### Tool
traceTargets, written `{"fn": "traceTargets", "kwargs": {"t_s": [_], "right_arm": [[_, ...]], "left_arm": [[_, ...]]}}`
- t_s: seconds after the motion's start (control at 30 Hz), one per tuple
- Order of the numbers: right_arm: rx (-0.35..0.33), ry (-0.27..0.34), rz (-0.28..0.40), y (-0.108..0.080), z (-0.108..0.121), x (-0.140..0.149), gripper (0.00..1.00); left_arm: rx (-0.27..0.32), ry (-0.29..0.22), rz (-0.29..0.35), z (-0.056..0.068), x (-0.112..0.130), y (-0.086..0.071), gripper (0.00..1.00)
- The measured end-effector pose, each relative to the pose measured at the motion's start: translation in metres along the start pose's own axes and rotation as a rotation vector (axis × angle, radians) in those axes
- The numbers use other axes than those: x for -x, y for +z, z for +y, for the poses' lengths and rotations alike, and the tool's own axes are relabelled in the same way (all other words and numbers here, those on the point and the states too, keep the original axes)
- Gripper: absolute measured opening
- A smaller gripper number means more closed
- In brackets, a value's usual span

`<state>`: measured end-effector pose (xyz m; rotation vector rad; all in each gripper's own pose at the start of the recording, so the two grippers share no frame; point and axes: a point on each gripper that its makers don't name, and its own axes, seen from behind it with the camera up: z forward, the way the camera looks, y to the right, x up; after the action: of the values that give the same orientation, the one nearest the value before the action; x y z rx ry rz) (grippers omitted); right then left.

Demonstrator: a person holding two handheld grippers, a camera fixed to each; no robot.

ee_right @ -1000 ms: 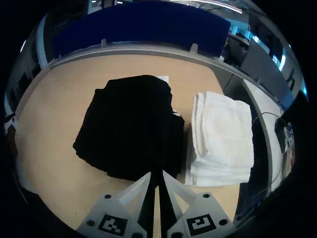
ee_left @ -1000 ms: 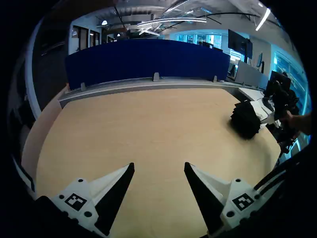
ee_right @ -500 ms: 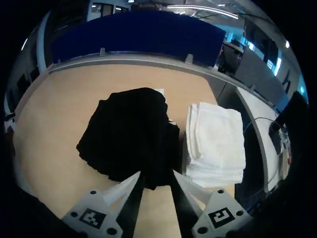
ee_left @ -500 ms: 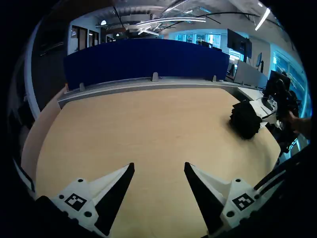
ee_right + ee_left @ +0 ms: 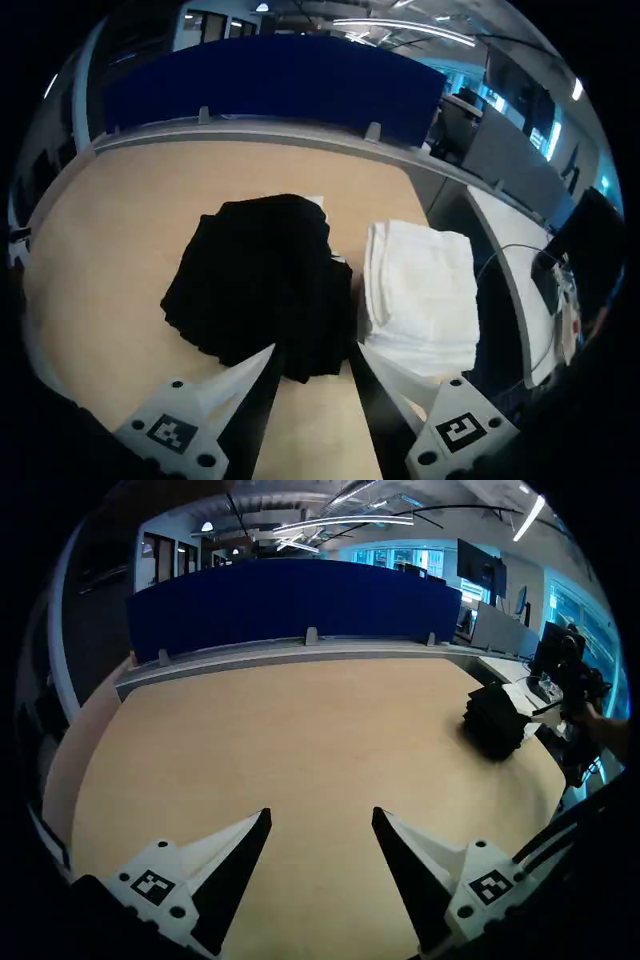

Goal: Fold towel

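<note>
A folded black towel pile lies on the wooden table, with a stack of folded white towels touching its right side. My right gripper is open. Its fingertips stand either side of the black pile's near edge, and that edge reaches into the gap. My left gripper hangs open over bare tabletop with nothing between its fingers. From there the black pile sits far off to the right, with a hand and the other gripper beside it.
A blue partition on a grey rail closes the table's far side. Beyond the right edge stand desks with monitors and cables. The white stack lies close to the table's right edge.
My right gripper's fingers went from shut to spread wide, and it drew back a little from the black pile. The left gripper has held still.
</note>
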<state>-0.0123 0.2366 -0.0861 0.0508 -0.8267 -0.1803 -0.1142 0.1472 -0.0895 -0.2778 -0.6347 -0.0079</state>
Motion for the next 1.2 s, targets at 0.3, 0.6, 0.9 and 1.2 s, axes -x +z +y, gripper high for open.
{"fn": "traceTargets", "kwargs": {"t_s": [0.3,0.6,0.9,1.2], "right_arm": [[-0.002,-0.015,0.022,-0.009,-0.004,-0.010,0.62],[-0.035,0.009,0.062,-0.002,-0.025,-0.030,1.00],[-0.083,0.015,0.085,0.012,-0.060,-0.049,1.00],[-0.095,0.037,0.059,0.028,-0.072,-0.035,1.00]], "left_arm": [[-0.002,-0.004,0.002,-0.003,-0.001,0.002,0.94],[-0.002,-0.005,0.005,-0.003,0.000,0.000,0.93],[-0.018,-0.011,0.003,-0.011,0.003,-0.003,0.93],[-0.027,-0.020,0.004,-0.017,0.005,-0.005,0.94]]}}
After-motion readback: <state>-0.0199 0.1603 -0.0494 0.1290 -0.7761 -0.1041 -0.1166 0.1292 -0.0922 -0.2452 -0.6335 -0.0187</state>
